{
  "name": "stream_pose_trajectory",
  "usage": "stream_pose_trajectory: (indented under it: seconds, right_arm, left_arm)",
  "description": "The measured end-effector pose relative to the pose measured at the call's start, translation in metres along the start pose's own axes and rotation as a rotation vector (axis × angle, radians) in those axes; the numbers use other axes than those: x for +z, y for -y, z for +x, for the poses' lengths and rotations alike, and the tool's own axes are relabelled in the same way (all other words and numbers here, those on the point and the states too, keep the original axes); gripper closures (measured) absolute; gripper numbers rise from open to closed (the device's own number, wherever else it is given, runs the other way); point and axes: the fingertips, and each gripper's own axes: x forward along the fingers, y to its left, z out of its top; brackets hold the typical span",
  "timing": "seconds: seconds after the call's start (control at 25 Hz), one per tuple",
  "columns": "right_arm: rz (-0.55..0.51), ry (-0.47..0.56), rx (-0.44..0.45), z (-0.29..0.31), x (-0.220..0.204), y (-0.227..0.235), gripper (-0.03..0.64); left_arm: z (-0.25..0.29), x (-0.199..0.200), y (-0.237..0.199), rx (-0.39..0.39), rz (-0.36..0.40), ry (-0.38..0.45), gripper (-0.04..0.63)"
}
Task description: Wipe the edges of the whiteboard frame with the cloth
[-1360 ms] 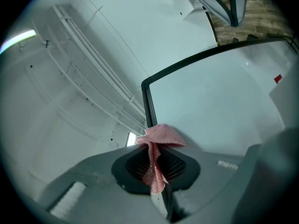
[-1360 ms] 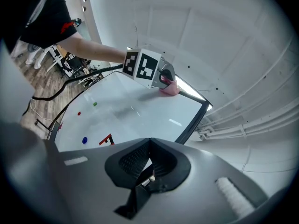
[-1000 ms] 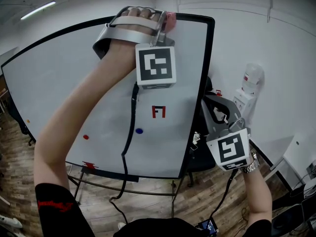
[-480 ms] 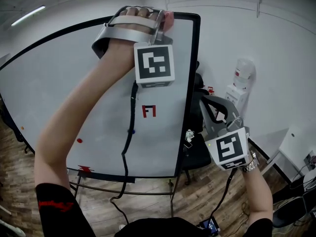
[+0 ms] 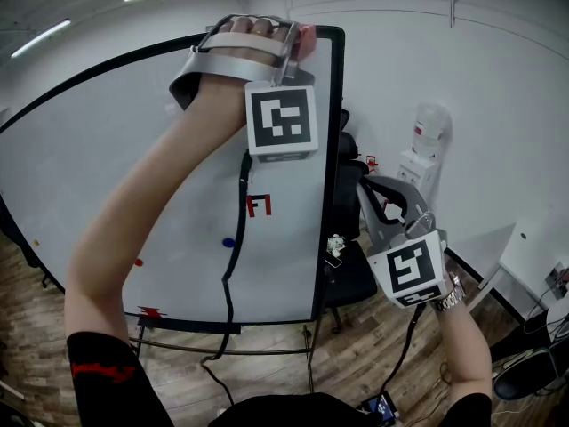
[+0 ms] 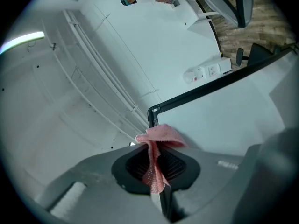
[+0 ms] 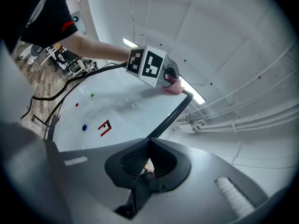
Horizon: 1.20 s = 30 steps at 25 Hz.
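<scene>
Pink cloth (image 6: 162, 136): pinched between the closed jaws of the left gripper (image 6: 157, 169) and held against the top right corner of the black whiteboard frame (image 5: 336, 114). Whiteboard (image 5: 160, 167): upright, bearing red and blue marks. Right gripper (image 7: 147, 148): jaws together, empty, low beside the frame's right edge without touching it.
</scene>
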Motion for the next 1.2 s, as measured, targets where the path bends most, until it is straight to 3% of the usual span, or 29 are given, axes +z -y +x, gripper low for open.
stream_pose_trajectory:
  seconds: [1.04,1.2]
  right_arm:
    - [0.005,-0.071,-0.073,-0.033,-0.024,0.020,0.615]
    - [0.019,-0.080,-0.086,-0.036,-0.028,0.025,0.615]
  left_arm:
    - [0.013,0.038,-0.005,0.021,0.023,0.022,0.574]
    - [0.013,0.048,-0.002,0.003,-0.030,0.065,0.574]
